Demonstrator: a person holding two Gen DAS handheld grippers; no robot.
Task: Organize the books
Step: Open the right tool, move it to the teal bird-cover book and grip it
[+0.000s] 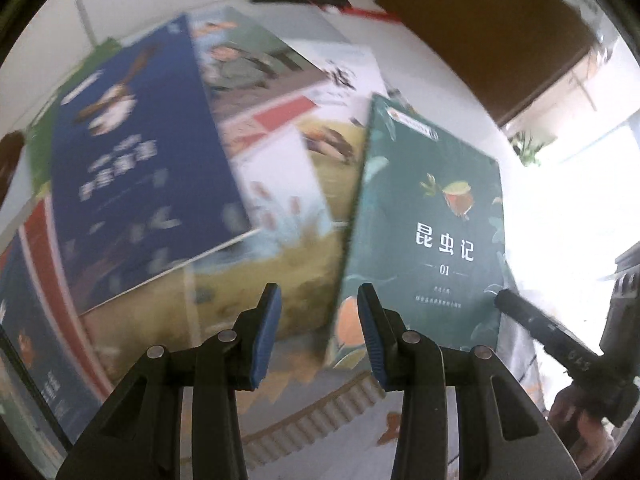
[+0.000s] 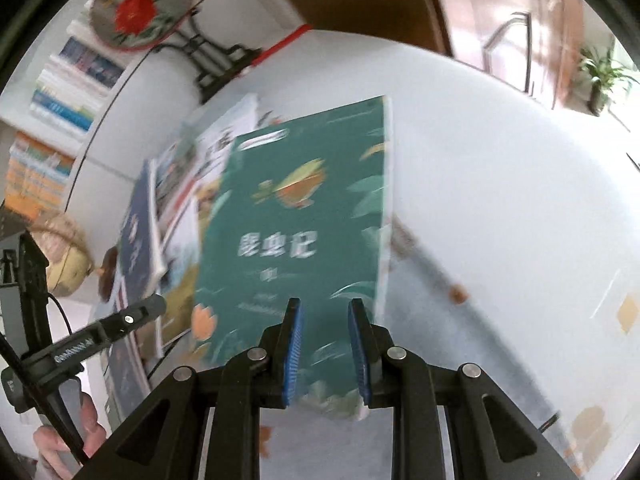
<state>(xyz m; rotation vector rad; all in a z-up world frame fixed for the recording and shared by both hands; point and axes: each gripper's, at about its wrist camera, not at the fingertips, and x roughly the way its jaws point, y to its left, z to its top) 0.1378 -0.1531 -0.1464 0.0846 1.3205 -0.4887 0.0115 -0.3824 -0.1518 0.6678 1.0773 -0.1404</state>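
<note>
A dark green book (image 1: 428,224) with white Chinese title stands tilted up from the table; it also shows in the right wrist view (image 2: 304,216). My right gripper (image 2: 325,344) has its jaws apart around the book's near lower part; contact is unclear through blur. My left gripper (image 1: 319,332) is open and empty, just left of the green book's lower edge. A blue book (image 1: 140,168) lies on top of a spread pile of several books (image 1: 280,128); the pile also shows in the right wrist view (image 2: 172,200).
The white table (image 2: 500,184) is round. A round fan ornament on a black stand (image 2: 148,12) stands at the back. A bookshelf (image 2: 60,108) is at the left, a brown door (image 1: 488,32) behind, and a potted plant (image 2: 604,76) at the far right.
</note>
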